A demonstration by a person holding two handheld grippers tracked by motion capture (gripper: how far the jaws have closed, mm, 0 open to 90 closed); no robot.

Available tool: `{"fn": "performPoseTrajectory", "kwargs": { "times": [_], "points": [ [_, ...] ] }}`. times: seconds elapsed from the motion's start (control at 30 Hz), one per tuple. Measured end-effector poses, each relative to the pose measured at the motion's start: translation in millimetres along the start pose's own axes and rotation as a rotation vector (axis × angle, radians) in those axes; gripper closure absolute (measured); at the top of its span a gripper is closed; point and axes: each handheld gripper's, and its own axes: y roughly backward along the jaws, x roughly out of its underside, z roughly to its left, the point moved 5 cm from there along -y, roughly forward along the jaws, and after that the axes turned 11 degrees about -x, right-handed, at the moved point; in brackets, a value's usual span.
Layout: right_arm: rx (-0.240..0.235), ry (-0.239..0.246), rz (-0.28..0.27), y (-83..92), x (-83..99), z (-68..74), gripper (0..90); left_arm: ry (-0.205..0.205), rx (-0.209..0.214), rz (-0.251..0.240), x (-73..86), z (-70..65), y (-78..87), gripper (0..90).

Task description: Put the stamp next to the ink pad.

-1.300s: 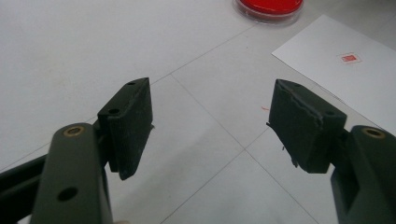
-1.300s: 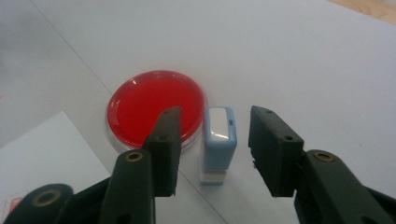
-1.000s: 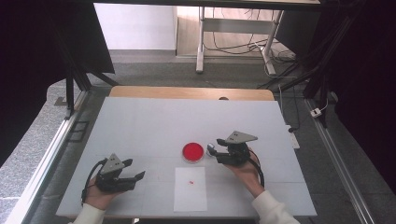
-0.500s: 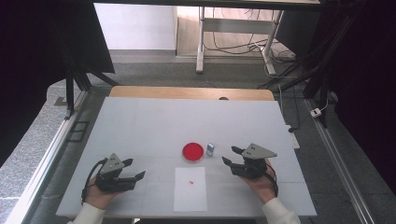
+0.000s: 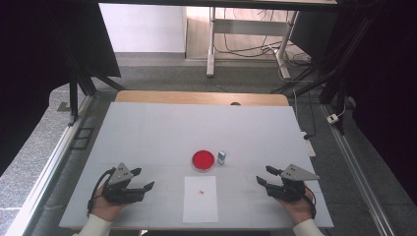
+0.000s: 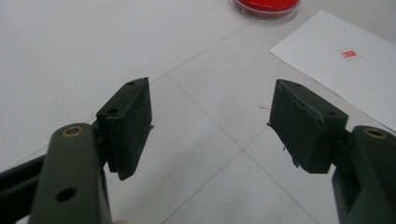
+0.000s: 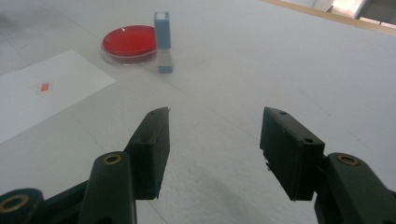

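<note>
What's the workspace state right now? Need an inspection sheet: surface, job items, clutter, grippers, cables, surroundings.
Surface: white table, faint grid lines, wooden strip at far edge.
Job's things: small blue stamp upright beside red ink pad, apart from both grippers; white paper sheet bears one small red mark.
Clutter: nothing seen.
Grippers: left gripper open, holding nothing; right gripper open, holding nothing.
Cables: black cable loops from each gripper; more cables on the floor behind.
Surroundings: dark curtains at both sides, white table legs beyond.

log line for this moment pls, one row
right tongs: open, empty, apart from stamp | left tongs: open, empty | stamp: upright beside red ink pad | paper: red mark
</note>
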Motion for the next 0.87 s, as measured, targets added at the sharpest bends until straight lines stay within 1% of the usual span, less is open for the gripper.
{"fn": "performPoseTrajectory", "kwargs": {
  "times": [0.1, 0.23, 0.3, 0.5, 0.87],
  "points": [
    [-0.005, -0.01, -0.003, 0.2, 0.6, -2.6, 42.4, -0.001, -0.004, 0.001, 0.2, -0.1, -0.3, 30.3],
    [-0.019, 0.013, 0.013, -3.2, 0.9, -0.5, 42.4, -0.001, -0.005, 0.002, 0.8, 1.5, -0.8, 30.2],
    [-0.023, 0.015, 0.014, -3.6, 0.9, -0.1, 42.4, 0.0, -0.006, 0.003, 1.3, 2.1, -1.3, 30.2],
    [-0.025, 0.01, 0.003, -2.0, 0.1, -0.8, 42.4, -0.001, -0.01, 0.004, 1.8, 2.3, -1.7, 29.9],
    [-0.03, 0.009, 0.004, -3.4, 0.4, -0.4, 42.3, -0.001, -0.009, 0.007, 1.9, 3.0, -2.9, 29.8]
  ]
}}
